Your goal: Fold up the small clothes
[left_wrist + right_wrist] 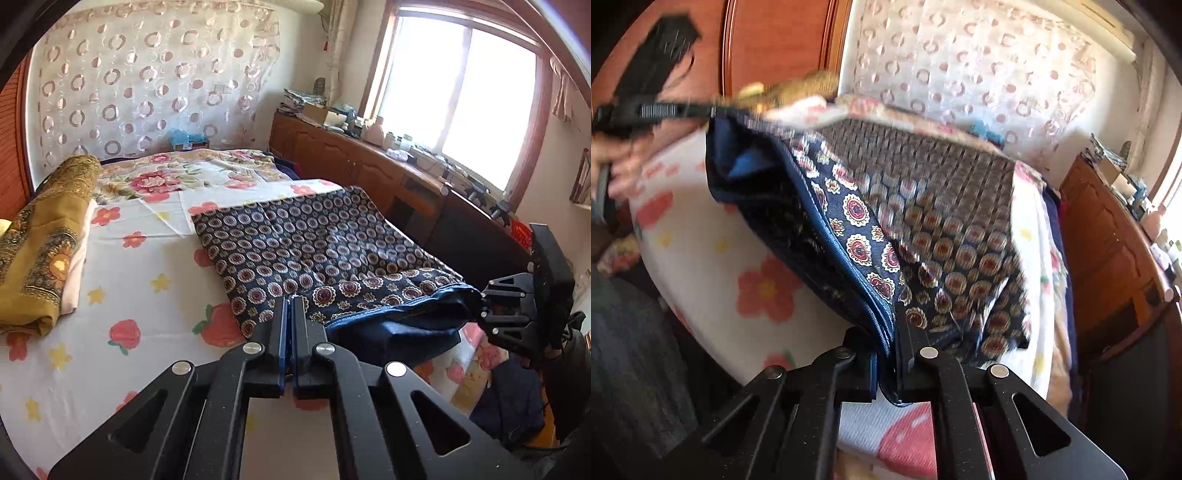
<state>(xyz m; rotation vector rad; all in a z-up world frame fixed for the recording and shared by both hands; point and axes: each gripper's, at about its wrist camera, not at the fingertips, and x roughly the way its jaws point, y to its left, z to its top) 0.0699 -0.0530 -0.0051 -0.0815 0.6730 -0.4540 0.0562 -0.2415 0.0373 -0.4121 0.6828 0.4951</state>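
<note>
Closest to the right wrist camera, the right gripper (892, 332) has its jaws pinched tight on the blue-stitched hem of the patterned garment (923, 206), several layers of cloth bunched between the pads. From that pinch the hem runs up and away to the left, toward the left gripper (701, 109), which shows blurred at the far end of the same edge with a person's hand (617, 162) behind it.

From the left wrist, the left gripper (290, 299) is fully closed too, its tips at the near hem of the patterned garment (314, 251); a grip on the cloth looks likely, but the pads hide the contact. The right gripper (480, 295) clamps the corner off to its right, where the dark blue lining sags open.

So both grippers sit along one short edge, and the garment's long axis stretches straight away from them across the flower-print bed (122, 280), toward the headboard end. Any fold, as I judge it, turns on carrying this near edge forward over the flat far part. A folded mustard cloth (44, 240) lies well apart at the left.
</note>
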